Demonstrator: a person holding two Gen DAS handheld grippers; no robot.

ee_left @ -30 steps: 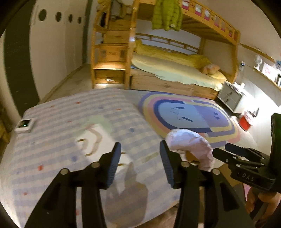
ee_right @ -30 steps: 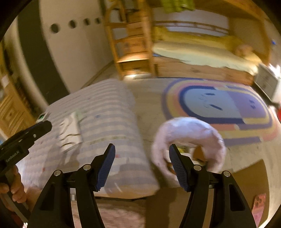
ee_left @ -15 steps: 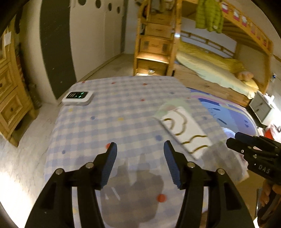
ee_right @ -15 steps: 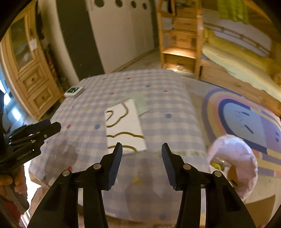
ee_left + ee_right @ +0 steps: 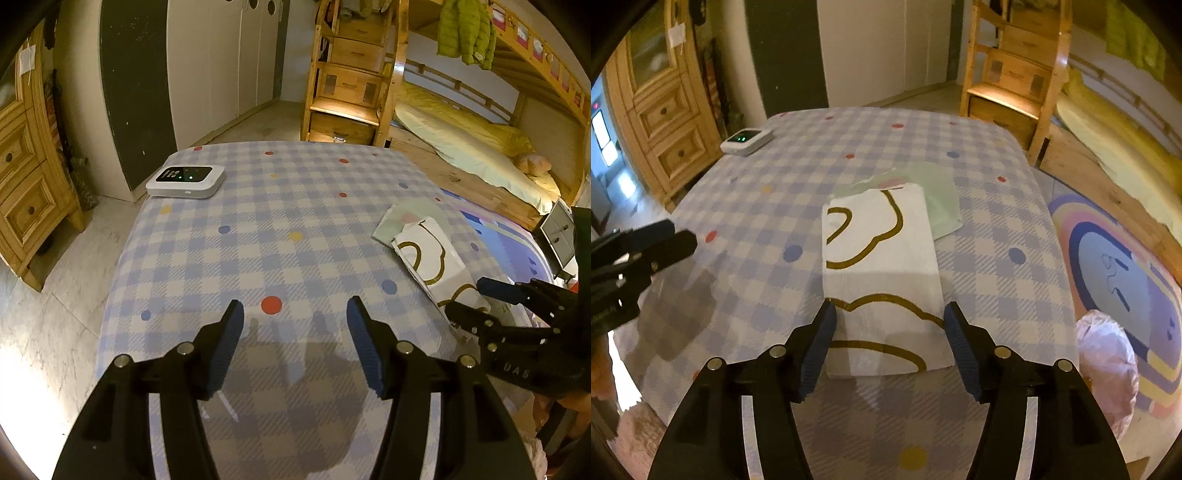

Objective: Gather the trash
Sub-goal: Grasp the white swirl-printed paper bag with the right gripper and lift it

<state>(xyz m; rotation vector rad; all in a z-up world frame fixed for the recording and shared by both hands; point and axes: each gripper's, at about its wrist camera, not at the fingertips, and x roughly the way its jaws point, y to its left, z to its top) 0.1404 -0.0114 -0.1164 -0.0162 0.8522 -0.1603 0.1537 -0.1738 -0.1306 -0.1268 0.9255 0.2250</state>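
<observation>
Trash on the surface [image 5: 979,155]: white wrapper with gold loops [image 5: 879,266] lying flat, its far end overlapping a pale green packet [image 5: 938,199]. Both sit toward the right side of the checked cloth.

Right hand-held gripper [image 5: 888,345] is above the wrapper's near end, jaws about as wide as the wrapper and just re-opened; pads not pressing on it. Left hand-held gripper [image 5: 293,345] has also been opening, half spread over bare cloth, nothing between the pads.

Pink bag [image 5: 1108,365] sits off the surface's right edge; I take it for the trash bag, though the fisheye rim smears it.

How I'd do it: the wrapper is thin and flat, so pinching across the width may only slide it. Better to drop one finger past the near edge, scoop under, then close. Keep the cloth out of the bite. Left can pin the green packet if it drags along.

White device [image 5: 184,181] at the far left corner is not trash.
</observation>
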